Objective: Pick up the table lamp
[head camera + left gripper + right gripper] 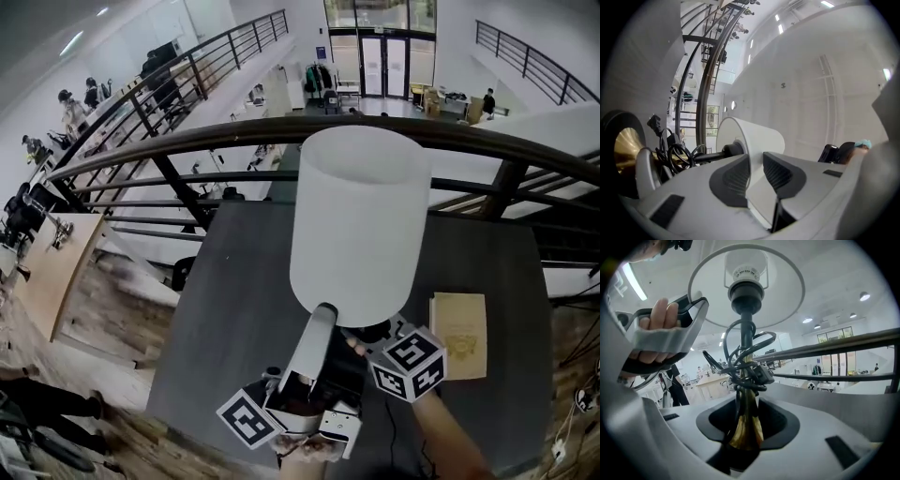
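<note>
Mezzanine edge, curved dark railing behind a dark grey table. Open hall below; people far off, not involved.

Table lamp: held over the near part of the table between both grippers, upright. White drum shade fills the middle of the head view. The foot cannot be seen from above, so no contact with the table can be checked. My reading is that it is off the surface.

Left gripper: jaws drawn in narrow, pinching the thin wall of the shade at its lower rim, one pad inside and one outside.

Right gripper: jaws set fairly wide, clamped on the flared brass stem under the shade.

Tan book: flat on the table, right of the lamp, well apart.

Black cord: bundled round the stem just above the right jaws, plug end loose.

Step in hand, as I judge it: the lift itself, with both grips made and the pick-up close to done.

Next move calls for both hands travelling together and level. The shade is thin and could buckle or twist on its fitting if the left pulls ahead. Weight should sit on the stem grip. Watch the loose plug for snagging.
</note>
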Demonstrator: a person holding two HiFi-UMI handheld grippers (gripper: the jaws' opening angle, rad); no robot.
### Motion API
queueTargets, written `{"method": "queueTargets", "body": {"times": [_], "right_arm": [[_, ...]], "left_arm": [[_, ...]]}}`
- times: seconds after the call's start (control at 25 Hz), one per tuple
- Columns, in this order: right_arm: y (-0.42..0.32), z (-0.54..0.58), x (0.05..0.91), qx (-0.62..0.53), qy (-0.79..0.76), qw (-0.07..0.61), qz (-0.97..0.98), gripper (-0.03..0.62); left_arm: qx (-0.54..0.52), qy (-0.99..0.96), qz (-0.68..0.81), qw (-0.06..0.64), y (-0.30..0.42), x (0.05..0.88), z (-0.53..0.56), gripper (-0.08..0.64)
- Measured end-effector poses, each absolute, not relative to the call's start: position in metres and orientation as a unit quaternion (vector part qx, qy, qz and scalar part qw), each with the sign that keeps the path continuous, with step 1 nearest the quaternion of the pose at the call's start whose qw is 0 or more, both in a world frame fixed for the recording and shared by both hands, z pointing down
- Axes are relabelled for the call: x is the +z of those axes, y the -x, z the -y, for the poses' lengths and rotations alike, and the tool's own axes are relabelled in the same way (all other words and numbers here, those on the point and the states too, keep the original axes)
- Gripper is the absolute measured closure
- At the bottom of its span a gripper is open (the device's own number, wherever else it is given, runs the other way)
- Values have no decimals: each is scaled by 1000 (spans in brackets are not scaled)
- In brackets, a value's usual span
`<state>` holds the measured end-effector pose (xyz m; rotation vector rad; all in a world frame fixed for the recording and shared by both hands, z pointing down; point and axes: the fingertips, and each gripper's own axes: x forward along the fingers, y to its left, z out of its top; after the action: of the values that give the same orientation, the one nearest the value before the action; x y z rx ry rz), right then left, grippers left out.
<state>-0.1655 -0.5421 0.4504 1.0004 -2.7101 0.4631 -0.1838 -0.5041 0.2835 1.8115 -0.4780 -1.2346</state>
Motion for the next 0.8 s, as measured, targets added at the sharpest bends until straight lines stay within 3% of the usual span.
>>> {"method": "queueTargets", "body": {"times": [0.8], "right_arm": [[160,515,392,135,-328,63,933,446]], "left_arm": [[-500,-744,196,397,171,232,471,463]]}}
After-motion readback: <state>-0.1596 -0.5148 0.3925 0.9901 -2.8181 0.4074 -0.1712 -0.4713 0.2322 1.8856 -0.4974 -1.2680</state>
